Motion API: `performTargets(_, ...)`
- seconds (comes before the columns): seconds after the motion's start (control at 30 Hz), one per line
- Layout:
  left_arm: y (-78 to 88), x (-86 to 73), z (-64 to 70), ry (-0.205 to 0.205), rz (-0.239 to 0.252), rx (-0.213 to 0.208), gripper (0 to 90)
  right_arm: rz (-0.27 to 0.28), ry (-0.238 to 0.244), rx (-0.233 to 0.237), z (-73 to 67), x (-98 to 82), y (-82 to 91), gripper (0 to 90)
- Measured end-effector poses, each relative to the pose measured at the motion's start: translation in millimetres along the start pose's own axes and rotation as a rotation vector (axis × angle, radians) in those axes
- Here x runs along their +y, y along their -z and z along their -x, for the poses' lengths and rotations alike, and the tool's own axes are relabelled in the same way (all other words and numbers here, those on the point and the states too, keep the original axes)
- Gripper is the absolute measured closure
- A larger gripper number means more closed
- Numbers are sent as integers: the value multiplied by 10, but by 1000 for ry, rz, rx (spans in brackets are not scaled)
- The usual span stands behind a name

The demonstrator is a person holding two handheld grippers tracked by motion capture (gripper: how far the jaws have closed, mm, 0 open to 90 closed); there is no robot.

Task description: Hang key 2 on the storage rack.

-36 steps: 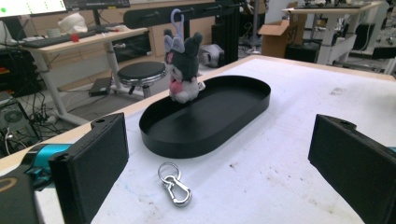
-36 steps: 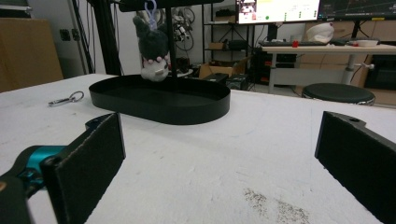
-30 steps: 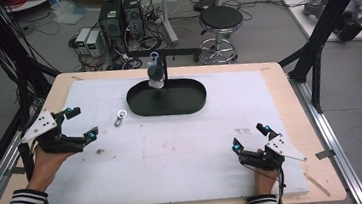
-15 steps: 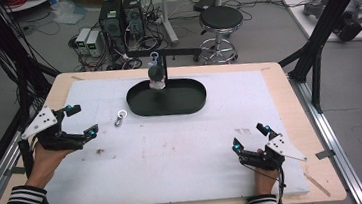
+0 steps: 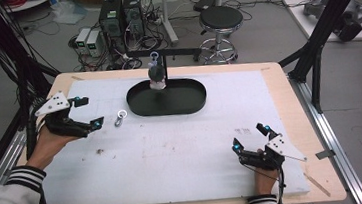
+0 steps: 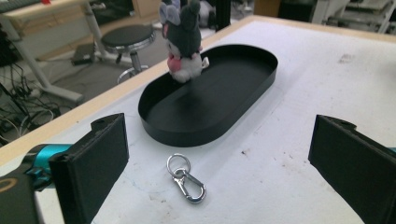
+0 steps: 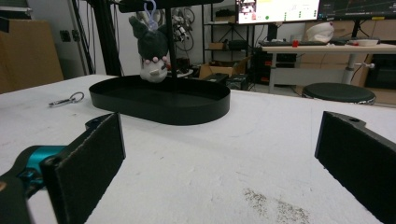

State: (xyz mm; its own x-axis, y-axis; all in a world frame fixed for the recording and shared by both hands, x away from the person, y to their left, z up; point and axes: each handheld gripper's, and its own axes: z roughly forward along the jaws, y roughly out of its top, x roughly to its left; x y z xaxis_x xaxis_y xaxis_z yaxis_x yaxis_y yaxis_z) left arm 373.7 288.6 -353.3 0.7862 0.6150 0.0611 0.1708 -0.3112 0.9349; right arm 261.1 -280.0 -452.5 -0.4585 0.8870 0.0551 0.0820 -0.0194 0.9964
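A black oval tray [image 5: 189,106] lies at the table's far middle, with a thin black stand [image 5: 164,66] rising from it. A small dark plush toy [image 5: 156,75] hangs from that stand by a blue loop. A silver carabiner clip with a ring [image 5: 119,119] lies on the white mat left of the tray. My left gripper [image 5: 85,112] is held above the table's left side, open, with the clip [image 6: 186,178] lying between and beyond its jaws. My right gripper [image 5: 249,136] rests near the front right, open and holding nothing, facing the tray [image 7: 163,102] and toy [image 7: 152,46].
A white mat [image 5: 183,147] covers the wooden table. A round stool [image 5: 218,20], computer boxes [image 5: 120,12] and cables stand on the floor beyond the far edge. Black frame posts [image 5: 329,15] rise at both sides.
My left gripper has drifted slightly forward and right, toward the clip. The right gripper has not moved.
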Motion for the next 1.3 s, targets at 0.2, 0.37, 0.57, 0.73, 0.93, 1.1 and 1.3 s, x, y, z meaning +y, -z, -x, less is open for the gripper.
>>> performTargets(0.2, -103, 160, -66, -31, -70, -18, 55, 0, 0, -1, 0, 0, 0, 8)
performTargets(0.37, -190, 286, -133, -47, -113, -36, 55, 3, 3, -2, 4, 0, -2, 8)
performTargets(0.57, -300, 392, -228, -50, -168, -75, 55, 3, 4, -2, 4, 0, -2, 8)
performTargets(0.73, -394, 478, -286, -71, -222, -95, 55, 6, 8, 0, 10, 0, -4, 8)
performTargets(0.93, -504, 561, -386, -86, -286, -121, 55, 3, 3, -1, 5, 0, -2, 8)
performTargets(1.1, -619, 556, -452, -96, -335, -137, 55, 4, 7, -2, 9, 1, -3, 8)
performTargets(1.3, -740, 465, -506, -88, -382, -153, 56, 1, 3, -1, 5, 0, -1, 8)
